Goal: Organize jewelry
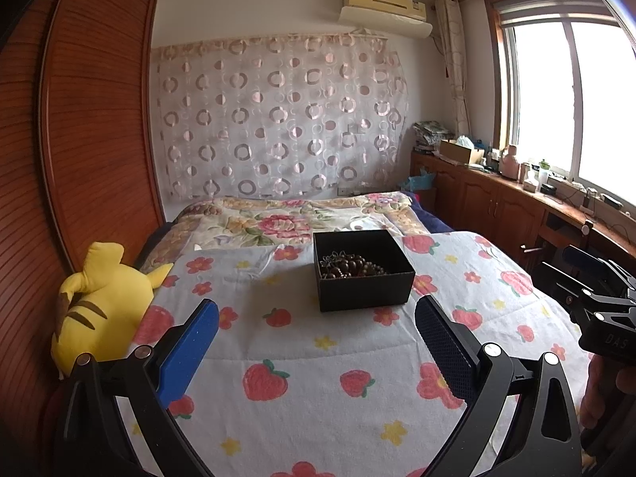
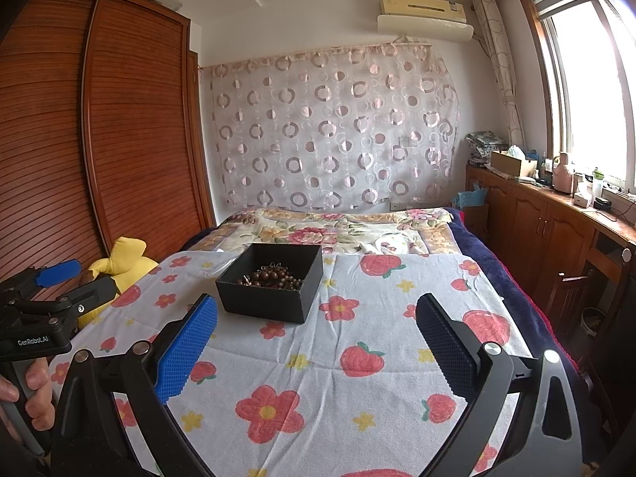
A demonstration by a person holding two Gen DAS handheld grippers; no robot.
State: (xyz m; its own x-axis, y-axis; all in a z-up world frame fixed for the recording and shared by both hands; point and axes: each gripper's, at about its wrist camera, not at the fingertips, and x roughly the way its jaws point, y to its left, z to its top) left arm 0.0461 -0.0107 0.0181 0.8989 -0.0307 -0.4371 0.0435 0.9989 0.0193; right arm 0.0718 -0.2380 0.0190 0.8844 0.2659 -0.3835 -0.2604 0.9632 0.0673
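A black open box (image 1: 363,284) stands on the flowered sheet of the bed, and dark brown beaded jewelry (image 1: 351,266) lies inside it. The right wrist view shows the same box (image 2: 270,296) and beads (image 2: 274,276) left of centre. My left gripper (image 1: 318,318) hovers open just short of the box, nothing between its blue pads. My right gripper (image 2: 316,314) is open too, empty, with the box just beyond its left finger. Each gripper shows at the edge of the other's view, held by a hand (image 2: 33,393).
A yellow plush toy (image 1: 99,302) lies at the bed's left edge beside a wooden wardrobe (image 1: 87,127). A floral quilt (image 1: 294,218) covers the far end of the bed. Wooden cabinets (image 2: 544,222) with clutter run along the right under the window.
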